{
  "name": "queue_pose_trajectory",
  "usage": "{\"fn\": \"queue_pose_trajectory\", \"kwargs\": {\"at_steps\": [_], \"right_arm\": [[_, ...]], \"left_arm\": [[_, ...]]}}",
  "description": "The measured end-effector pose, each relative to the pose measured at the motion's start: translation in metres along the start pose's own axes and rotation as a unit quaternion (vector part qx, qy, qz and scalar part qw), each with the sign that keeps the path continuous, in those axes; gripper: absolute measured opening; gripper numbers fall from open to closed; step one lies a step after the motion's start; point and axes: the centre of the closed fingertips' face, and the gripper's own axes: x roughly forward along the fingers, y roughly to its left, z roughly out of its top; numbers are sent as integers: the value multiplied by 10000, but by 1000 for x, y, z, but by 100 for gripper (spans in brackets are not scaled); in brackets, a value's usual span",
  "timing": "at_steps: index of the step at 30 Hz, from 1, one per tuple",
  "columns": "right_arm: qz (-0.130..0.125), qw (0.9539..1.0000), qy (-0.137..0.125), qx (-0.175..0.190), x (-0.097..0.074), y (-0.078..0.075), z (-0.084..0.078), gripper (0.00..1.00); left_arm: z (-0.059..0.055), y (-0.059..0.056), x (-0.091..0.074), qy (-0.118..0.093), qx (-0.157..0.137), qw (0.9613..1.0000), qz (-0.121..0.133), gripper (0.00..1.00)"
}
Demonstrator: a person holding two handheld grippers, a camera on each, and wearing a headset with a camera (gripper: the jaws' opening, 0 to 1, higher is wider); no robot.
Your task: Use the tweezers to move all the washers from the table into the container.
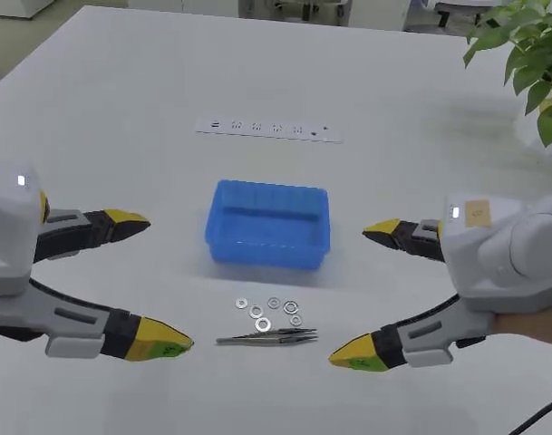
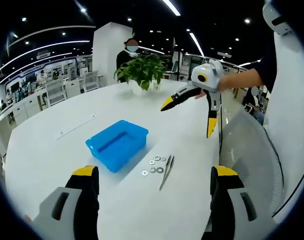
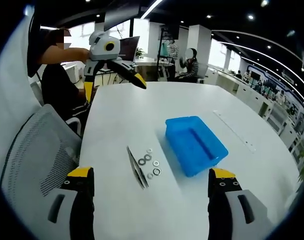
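Note:
Several small metal washers (image 1: 269,312) lie on the white table just in front of a blue container (image 1: 268,224). Metal tweezers (image 1: 266,337) lie flat right behind the washers, nearest me. My left gripper (image 1: 153,283) hovers open at the left, apart from everything. At the right my right gripper (image 1: 375,290) is open too, with nothing between its yellow-tipped jaws. The left gripper view has the container (image 2: 117,143), washers (image 2: 155,165), tweezers (image 2: 166,171) and the right gripper (image 2: 191,114). The right gripper view has the container (image 3: 195,144), washers (image 3: 149,164), tweezers (image 3: 137,167) and the left gripper (image 3: 112,82).
A white power strip (image 1: 268,130) lies on the table beyond the container. A potted plant (image 1: 529,63) stands at the far right corner. A mesh office chair (image 3: 39,150) is at the table edge near me. People sit at desks in the background.

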Motion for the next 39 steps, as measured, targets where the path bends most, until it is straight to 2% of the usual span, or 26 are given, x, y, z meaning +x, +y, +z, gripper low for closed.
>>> {"fn": "queue_pose_trajectory", "kwargs": {"at_steps": [4, 12, 19, 24, 27, 31, 35, 39], "right_arm": [[-4, 10000, 8, -2, 0, 0, 0, 95], [-147, 9999, -38, 36, -5, -6, -2, 96], [-138, 9999, 35, 31, -5, -5, -6, 96], [-135, 9999, 27, 18, -5, -5, -5, 96], [-144, 9999, 18, 23, -5, -6, -4, 96], [-130, 9998, 116, -79, -3, -4, -8, 96], [-96, 9997, 208, -119, -3, -2, -13, 96], [-109, 9997, 209, -102, -5, -2, -13, 96]], "left_arm": [[0, -3, 0, -10, 0, 10000, -39, 98], [-9, -4, -1, 95, 28, 10000, 2, 99], [-11, -6, 1, 90, 6, 10000, -15, 99], [-17, -9, 6, 288, 180, 9994, -75, 99], [-18, -9, 6, 304, 202, 9993, -101, 99], [-18, -9, 7, 289, 166, 9994, -106, 98], [-11, -7, 7, 113, 75, 9999, -74, 98], [-14, -5, 7, 204, 135, 9997, -61, 98]]}}
